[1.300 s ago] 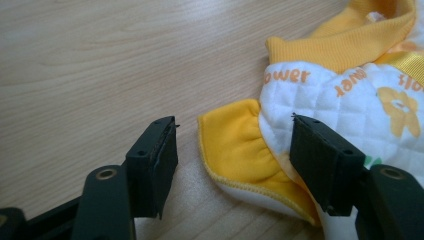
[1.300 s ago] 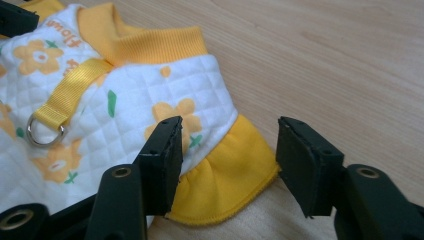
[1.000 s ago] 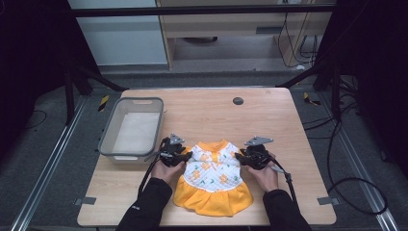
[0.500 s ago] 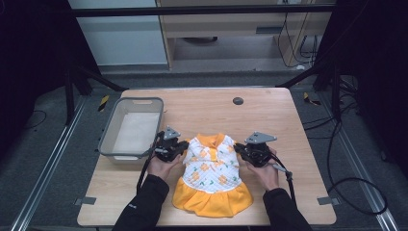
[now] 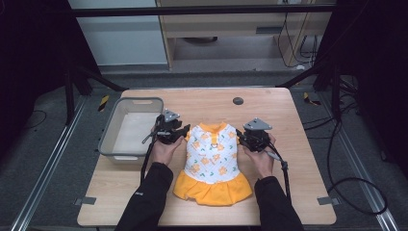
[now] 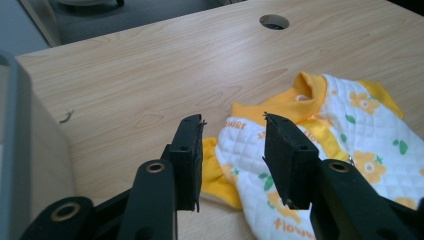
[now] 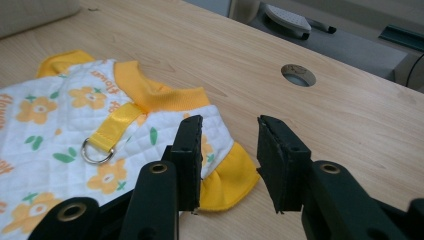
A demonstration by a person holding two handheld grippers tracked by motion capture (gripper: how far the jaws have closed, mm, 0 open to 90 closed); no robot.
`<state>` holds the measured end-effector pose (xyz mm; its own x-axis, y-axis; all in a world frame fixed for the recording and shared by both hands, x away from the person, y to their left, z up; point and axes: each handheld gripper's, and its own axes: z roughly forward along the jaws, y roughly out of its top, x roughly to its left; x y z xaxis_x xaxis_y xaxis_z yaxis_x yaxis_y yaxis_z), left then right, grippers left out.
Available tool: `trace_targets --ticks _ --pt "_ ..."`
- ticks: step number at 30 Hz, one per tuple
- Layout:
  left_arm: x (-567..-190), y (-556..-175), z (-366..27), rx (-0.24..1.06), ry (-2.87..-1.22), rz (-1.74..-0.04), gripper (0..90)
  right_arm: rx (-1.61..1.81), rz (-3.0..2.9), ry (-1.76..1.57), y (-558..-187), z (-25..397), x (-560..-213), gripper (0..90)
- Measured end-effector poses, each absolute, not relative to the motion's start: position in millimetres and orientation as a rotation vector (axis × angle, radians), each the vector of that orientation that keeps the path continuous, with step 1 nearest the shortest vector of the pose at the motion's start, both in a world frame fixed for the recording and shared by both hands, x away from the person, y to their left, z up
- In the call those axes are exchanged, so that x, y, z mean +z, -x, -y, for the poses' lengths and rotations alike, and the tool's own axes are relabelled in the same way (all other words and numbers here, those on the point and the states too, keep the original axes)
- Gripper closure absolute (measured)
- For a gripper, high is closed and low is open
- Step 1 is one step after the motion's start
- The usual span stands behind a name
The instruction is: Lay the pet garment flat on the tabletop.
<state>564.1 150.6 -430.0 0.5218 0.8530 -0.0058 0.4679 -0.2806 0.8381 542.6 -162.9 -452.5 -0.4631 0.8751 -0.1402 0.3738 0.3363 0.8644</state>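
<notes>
We hold both grippers' fingers spread over the dress's (image 5: pixel 212 161) sleeves; closing short probably pinches only the trim, which may slip.

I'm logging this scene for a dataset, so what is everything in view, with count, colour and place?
small dress: one, white with orange flowers, yellow collar, sleeves and skirt, flat at the table's middle front.
metal ring: one, silver, on a yellow strap below the collar.
bin: one, grey, left side of the table.
table: one, light wood, with a round hole near the far edge.
left gripper: one, black, open at the dress's left sleeve.
right gripper: one, black, open at the right sleeve.
</notes>
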Motion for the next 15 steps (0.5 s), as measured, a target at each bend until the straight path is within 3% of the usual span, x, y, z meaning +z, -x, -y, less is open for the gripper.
trace_targets --ticks 7,15 --pt "-423.1 -534.1 -158.9 0.500 -1.963 -1.008 54.6 1.152 -2.038 -1.067 -517.2 176.0 -439.6 65.0" --pt "-454.9 -505.2 -145.7 0.414 -2.109 -0.917 71.0 1.193 -2.214 -1.037 -491.6 166.2 -456.5 74.9"
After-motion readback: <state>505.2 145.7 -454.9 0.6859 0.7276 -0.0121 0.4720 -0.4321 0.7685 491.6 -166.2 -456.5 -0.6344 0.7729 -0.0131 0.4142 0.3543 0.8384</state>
